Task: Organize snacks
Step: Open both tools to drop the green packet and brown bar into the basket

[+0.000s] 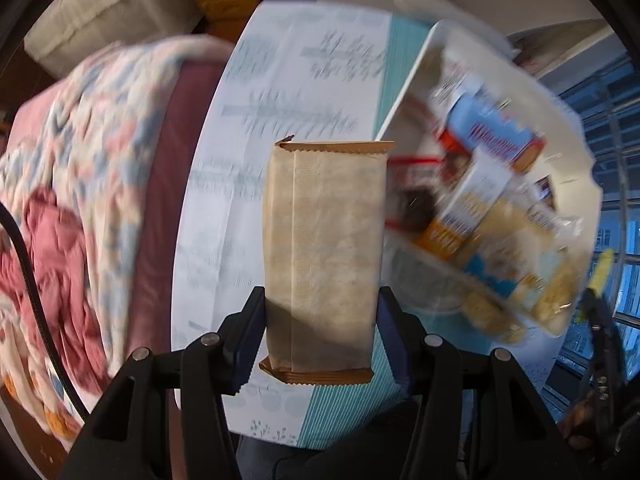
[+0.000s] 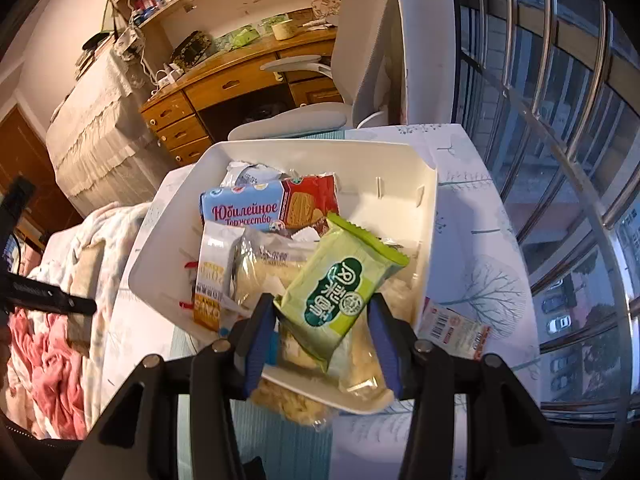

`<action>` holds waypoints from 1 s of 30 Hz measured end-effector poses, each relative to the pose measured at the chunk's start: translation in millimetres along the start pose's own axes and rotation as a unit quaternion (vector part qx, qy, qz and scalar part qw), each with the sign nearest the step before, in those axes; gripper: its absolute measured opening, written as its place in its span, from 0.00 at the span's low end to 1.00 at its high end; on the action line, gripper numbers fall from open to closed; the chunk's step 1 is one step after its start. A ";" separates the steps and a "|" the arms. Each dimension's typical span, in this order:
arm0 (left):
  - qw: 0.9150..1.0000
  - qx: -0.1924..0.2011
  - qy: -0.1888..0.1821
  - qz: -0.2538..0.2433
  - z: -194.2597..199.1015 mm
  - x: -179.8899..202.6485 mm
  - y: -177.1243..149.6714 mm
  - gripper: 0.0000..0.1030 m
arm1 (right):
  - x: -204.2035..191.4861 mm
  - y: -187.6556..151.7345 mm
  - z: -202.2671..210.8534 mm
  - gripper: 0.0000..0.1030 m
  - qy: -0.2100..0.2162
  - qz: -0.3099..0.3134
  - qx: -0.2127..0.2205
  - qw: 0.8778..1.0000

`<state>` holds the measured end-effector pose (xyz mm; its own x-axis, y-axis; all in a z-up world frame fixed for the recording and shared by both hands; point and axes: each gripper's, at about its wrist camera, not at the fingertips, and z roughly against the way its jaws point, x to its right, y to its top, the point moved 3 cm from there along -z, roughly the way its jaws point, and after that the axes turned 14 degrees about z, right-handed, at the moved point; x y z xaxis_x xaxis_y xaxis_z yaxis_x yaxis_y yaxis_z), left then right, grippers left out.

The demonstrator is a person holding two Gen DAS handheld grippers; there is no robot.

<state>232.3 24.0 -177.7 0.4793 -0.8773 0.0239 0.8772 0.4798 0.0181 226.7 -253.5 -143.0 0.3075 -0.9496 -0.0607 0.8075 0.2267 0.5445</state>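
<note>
Currently, the left gripper (image 1: 320,332) fingers pinch a tan packet (image 1: 324,256) above the desk (image 1: 280,80), while the right gripper (image 2: 322,320) fingers pinch a green packet (image 2: 340,284) over the white bin (image 2: 424,184), so the sorting step likely requires placing each packet deliberately.

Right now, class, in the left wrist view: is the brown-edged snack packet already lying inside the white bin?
No. The brown-edged packet is held between the left gripper fingers, over the tablecloth beside the white bin.

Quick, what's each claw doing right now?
Left gripper: closed on a tan snack packet.
Right gripper: green snack packet between its fingers; grip cannot be told.
</note>
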 end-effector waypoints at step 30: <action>0.971 0.032 -0.163 -0.173 55.4 79.4 11.4 0.70 | -42.5 17.9 -1.6 0.56 0.008 -0.135 -0.054 0.989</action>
<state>278.9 -39.5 -120.2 0.1127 -0.9404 0.3208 0.9755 0.1661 0.1443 228.9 -208.8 -132.0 0.0794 -0.9754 -0.2055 0.9103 -0.0130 0.4138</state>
